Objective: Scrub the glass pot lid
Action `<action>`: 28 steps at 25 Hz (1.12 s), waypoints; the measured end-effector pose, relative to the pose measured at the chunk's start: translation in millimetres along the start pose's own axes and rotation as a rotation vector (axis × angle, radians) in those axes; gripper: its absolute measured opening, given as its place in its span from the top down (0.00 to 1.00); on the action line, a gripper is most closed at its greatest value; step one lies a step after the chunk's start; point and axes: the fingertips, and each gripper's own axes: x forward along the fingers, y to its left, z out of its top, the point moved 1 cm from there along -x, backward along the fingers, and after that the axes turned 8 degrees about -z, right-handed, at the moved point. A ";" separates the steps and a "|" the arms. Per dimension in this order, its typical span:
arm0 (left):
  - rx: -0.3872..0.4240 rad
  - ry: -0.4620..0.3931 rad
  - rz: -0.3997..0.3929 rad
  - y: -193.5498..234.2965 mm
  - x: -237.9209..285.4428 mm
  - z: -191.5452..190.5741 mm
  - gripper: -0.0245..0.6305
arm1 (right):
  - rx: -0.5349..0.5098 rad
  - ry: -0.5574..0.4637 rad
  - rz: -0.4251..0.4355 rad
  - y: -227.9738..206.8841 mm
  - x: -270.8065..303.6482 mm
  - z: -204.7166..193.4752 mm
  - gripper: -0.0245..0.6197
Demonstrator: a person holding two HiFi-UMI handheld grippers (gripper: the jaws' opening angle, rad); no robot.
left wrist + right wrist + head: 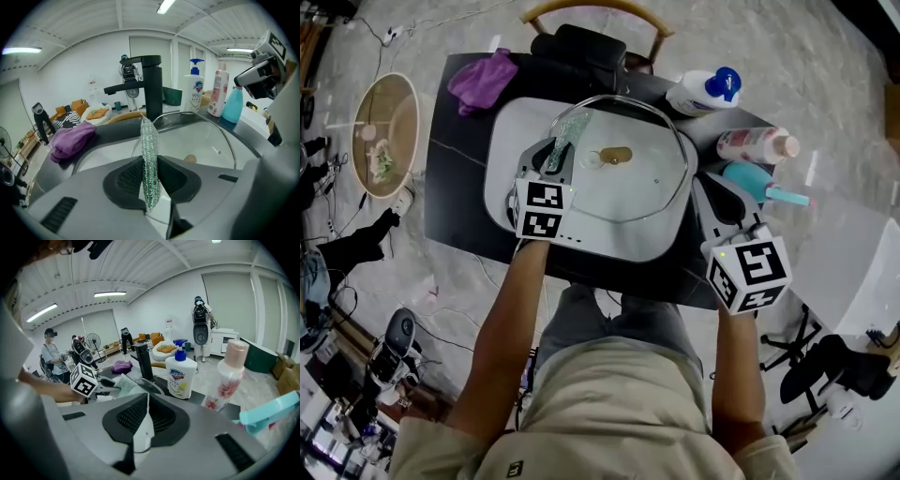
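The white sink (508, 141) sunk into the black table (455, 187) holds the glass pot lid (647, 183). It lies across the basin with its tan knob (617, 155) facing up.

The left gripper (553, 161) reaches over the sink's left side. Its fingers are clamped on a glittery green scrub pad (150, 154), which stands on edge between them and pokes out toward the lid's far left rim.

The right gripper (143, 427) hangs off to the right near the table's edge, jaws pressed together with nothing in them.

A black faucet (152, 89) stands at the far side of the sink. Right of it are a white pump bottle with a blue top (703, 91), a pink bottle (755, 145) and a teal one (755, 181); I can't tell how full they are.

A purple cloth (483, 80) is bunched on the far left corner.
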 end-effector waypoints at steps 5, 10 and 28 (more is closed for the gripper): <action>-0.028 0.014 0.029 12.6 -5.9 -9.2 0.82 | -0.006 0.002 0.009 4.2 3.2 2.2 0.92; -0.032 0.009 0.032 11.7 -6.0 -10.1 0.82 | -0.006 0.007 0.009 3.1 2.8 -1.7 0.92; 0.036 0.005 -0.146 -87.0 27.2 9.6 0.82 | 0.041 0.016 -0.025 -24.6 -14.2 -29.7 0.92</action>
